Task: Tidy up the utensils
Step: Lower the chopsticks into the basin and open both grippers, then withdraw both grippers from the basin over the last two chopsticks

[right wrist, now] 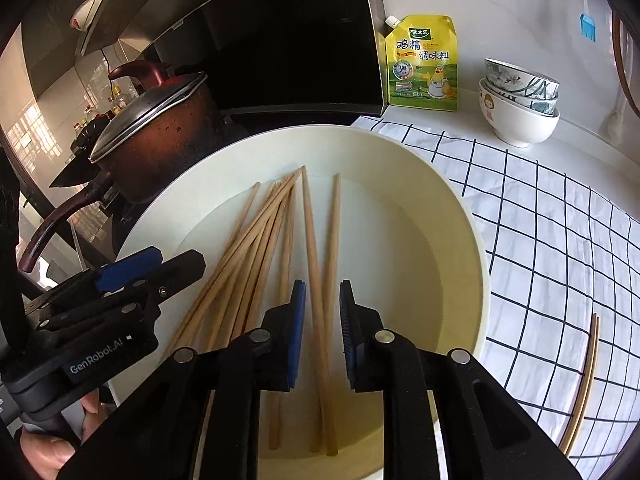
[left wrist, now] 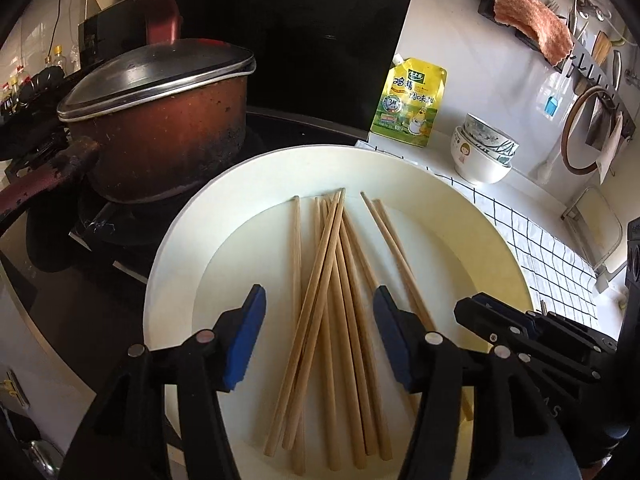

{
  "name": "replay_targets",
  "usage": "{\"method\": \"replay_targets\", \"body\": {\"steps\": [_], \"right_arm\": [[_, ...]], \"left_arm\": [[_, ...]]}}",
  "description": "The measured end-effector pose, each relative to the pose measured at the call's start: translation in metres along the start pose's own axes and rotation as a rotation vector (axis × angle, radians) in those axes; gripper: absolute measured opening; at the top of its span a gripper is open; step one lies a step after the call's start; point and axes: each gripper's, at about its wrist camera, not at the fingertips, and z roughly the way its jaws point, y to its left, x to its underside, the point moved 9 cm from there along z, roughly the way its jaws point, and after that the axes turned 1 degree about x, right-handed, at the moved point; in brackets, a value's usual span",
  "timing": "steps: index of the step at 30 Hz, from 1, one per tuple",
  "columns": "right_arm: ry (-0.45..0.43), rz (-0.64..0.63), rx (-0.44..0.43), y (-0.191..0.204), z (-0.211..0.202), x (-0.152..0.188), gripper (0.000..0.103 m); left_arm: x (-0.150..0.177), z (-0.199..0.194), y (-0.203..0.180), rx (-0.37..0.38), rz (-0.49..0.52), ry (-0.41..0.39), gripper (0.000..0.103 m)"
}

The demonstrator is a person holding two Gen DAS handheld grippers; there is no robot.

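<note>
Several wooden chopsticks (left wrist: 332, 280) lie fanned out in a large cream plate (left wrist: 472, 216). My left gripper (left wrist: 320, 300) is open just above the plate, its blue pads on either side of the main bundle. My right gripper (right wrist: 322, 292) is open but narrower, its pads straddling two chopsticks (right wrist: 320, 264) on the right side of the plate (right wrist: 448, 240). Neither holds anything. The right gripper also shows at the plate's right edge in the left wrist view (left wrist: 496, 320); the left gripper shows at the plate's left in the right wrist view (right wrist: 152, 264).
A lidded brown pot (left wrist: 160, 120) stands on the stove left of the plate. A checked cloth (right wrist: 552, 240) covers the counter on the right, with two chopsticks (right wrist: 584, 384) lying on it. Stacked bowls (right wrist: 520, 108) and a yellow seasoning pouch (right wrist: 422, 64) stand at the back wall.
</note>
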Motion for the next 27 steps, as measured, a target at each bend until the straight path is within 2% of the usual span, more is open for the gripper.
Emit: {"method": "replay_targets", "body": {"steps": [13, 27], "right_arm": [[-0.076, 0.007, 0.023, -0.011, -0.040, 0.014, 0.022], [-0.133, 0.051, 0.072, -0.045, -0.081, 0.038, 0.027]], "left_arm": [[0.019, -0.017, -0.014, 0.010, 0.002, -0.001, 0.058], [0.037, -0.033, -0.058, 0.047, 0.065, -0.003, 0.061]]}}
